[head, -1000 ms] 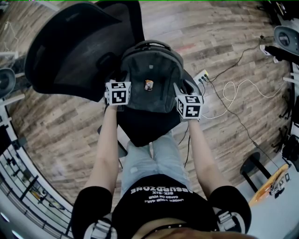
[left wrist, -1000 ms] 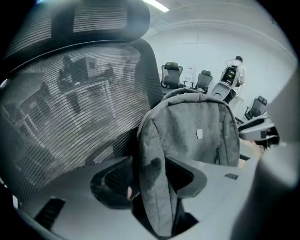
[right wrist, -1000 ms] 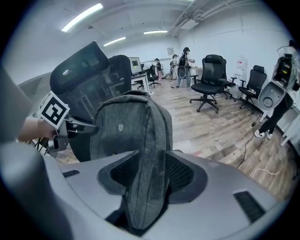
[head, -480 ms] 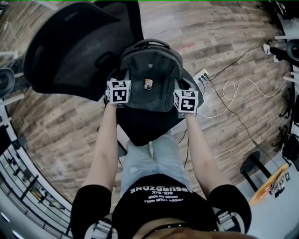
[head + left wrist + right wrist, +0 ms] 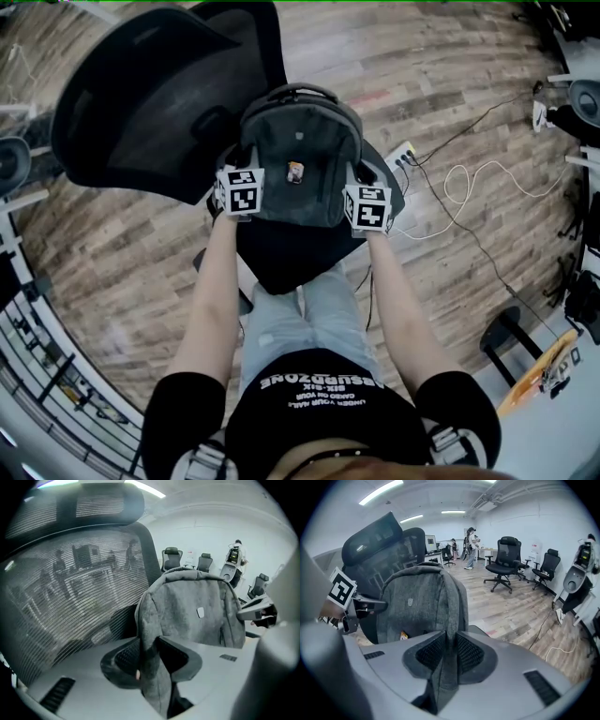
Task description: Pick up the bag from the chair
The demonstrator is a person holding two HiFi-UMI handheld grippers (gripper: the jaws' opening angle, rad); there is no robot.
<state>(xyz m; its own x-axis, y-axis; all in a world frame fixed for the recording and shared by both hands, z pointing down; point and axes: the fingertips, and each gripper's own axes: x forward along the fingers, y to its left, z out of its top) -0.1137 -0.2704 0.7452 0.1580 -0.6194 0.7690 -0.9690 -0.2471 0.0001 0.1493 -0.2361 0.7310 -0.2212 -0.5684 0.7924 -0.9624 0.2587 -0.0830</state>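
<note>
1. Head view: the grey bag (image 5: 298,150) stands upright, with the black seat of the chair (image 5: 291,258) under it and the mesh backrest behind it and to its left. Whether the base of the bag presses on the seat cannot be told. The left gripper (image 5: 246,187) is against the lower left side of the bag and the right gripper (image 5: 361,202) against its lower right side. Each marker cube sits just outside the fabric. A white cable (image 5: 469,178) lies on the wooden floor, well to the right of the bag.

2. Left gripper view: the left gripper (image 5: 149,656) has its jaws nearly together, parted only by what they clamp. A fold of grey cloth from the side of the bag (image 5: 197,606) is pinched between the black ribbed pads and runs up and down out of the gap. The body of the bag rises just beyond the jaws, and the backrest fills the space left of the bag. The right gripper (image 5: 255,611) shows at the far edge of the bag.

3. Right gripper view: the right gripper (image 5: 449,653) is likewise closed to a narrow slit on a fold of the same cloth, which touches both pads. The bag (image 5: 417,602) stands directly past the jaws. The left gripper's marker cube (image 5: 342,592) is at the opposite side of the bag. Other office chairs (image 5: 506,559) stand far behind the bag to its right.
</note>
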